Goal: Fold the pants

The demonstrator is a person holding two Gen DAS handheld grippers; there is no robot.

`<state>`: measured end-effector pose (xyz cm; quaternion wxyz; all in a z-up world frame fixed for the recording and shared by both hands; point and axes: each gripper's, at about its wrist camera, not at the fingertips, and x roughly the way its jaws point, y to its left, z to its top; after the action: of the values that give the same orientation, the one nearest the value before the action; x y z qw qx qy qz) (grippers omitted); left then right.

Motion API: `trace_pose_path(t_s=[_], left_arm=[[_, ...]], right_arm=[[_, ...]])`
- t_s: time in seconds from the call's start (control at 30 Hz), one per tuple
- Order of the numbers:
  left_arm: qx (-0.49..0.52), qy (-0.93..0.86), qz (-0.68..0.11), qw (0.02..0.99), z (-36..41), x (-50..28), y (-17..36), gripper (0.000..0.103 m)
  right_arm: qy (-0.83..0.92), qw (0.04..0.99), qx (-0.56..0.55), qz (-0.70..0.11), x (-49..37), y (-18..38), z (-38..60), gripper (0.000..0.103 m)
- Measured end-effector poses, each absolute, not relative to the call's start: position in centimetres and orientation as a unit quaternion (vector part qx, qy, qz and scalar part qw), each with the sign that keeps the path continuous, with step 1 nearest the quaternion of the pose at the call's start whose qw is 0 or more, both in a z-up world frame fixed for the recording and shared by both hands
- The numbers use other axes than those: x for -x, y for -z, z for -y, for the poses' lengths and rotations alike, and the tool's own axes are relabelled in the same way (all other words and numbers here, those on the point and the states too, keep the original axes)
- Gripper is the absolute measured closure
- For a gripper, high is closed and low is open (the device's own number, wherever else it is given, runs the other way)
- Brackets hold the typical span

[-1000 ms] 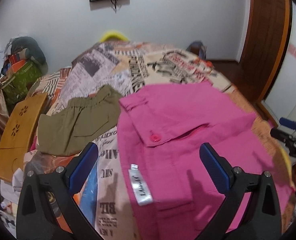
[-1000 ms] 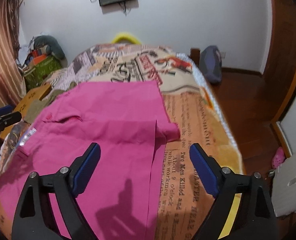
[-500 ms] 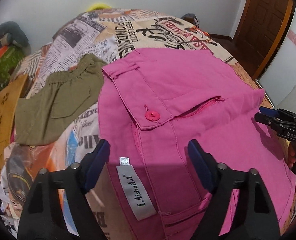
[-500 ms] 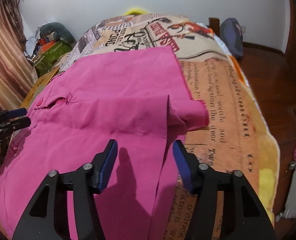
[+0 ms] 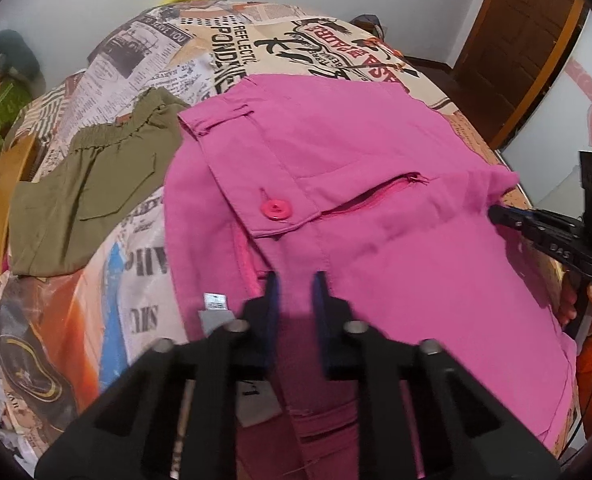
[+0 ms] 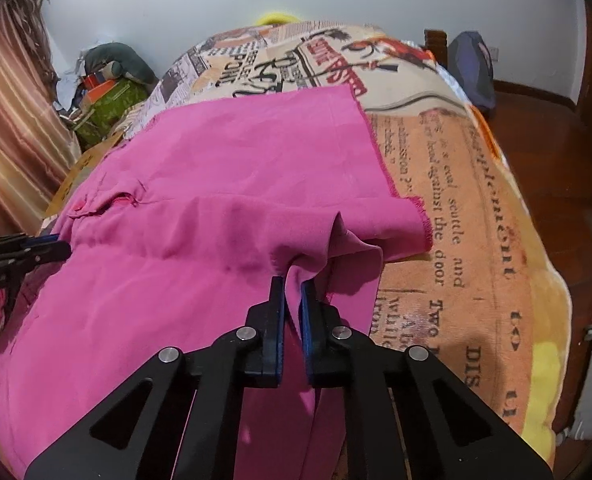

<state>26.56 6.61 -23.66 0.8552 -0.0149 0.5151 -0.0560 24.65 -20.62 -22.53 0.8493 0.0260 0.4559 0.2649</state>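
Pants (image 5: pixel 376 184): pink, lying spread out on the bed (image 6: pixel 456 208), which has a cover printed like a newspaper.
Left gripper (image 5: pixel 295 280): its jaws are closing; in my left wrist view pink cloth at the waist end is between the blue pads, and they pinch it just below the button flap.
Right gripper (image 6: pixel 292 284): pressed together on a fold of the pants near the loose edge of a leg; the cloth rises in a small ridge between the pads.
Only in left view: the pink button (image 5: pixel 276 211), the open zip beside it, a grey label (image 5: pixel 215 312) at the pants' edge, and olive shorts (image 5: pixel 92 184) lying on the bed just left of the pants.
Only in right view: the far hem of the leg, the striped curtain (image 6: pixel 8 120), and a dark bag (image 6: pixel 474 68) on the wooden floor beyond the bed.
Each view also shows: the other gripper at the picture's edge, touching the pants.
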Motion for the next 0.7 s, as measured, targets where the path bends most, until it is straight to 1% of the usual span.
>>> trace_pose_path(t_s=[0.03,0.07,0.17,0.37,0.57,0.7], left_arm=[[0.017,0.059,-0.516,0.854,-6.8,-26.5,23.6,0.1],[0.02,0.062,-0.517,0.854,-6.9,-26.4,23.4,0.101],[0.005,0.064,-0.509,0.859,-6.5,-26.0,22.8,0.101],[-0.026,0.05,-0.496,0.866,-6.3,-25.9,21.9,0.101],[-0.01,0.055,-0.531,0.846,-7.8,-27.1,24.0,0.101],[-0.003,0.057,-0.526,0.848,-7.9,-26.7,24.0,0.101]], right_arm=[[-0.266,0.851,-0.025,-0.453,-24.6,22.2,20.6,0.098],[-0.266,0.854,-0.018,-0.447,-24.3,21.8,20.7,0.098],[-0.257,0.866,0.004,-0.428,-23.3,20.5,21.1,0.099],[-0.245,0.859,0.001,-0.449,-22.4,20.9,21.8,0.1],[-0.24,0.837,-0.021,-0.492,-22.8,23.0,21.9,0.1],[-0.237,0.84,-0.053,-0.484,-24.0,22.2,22.3,0.097]])
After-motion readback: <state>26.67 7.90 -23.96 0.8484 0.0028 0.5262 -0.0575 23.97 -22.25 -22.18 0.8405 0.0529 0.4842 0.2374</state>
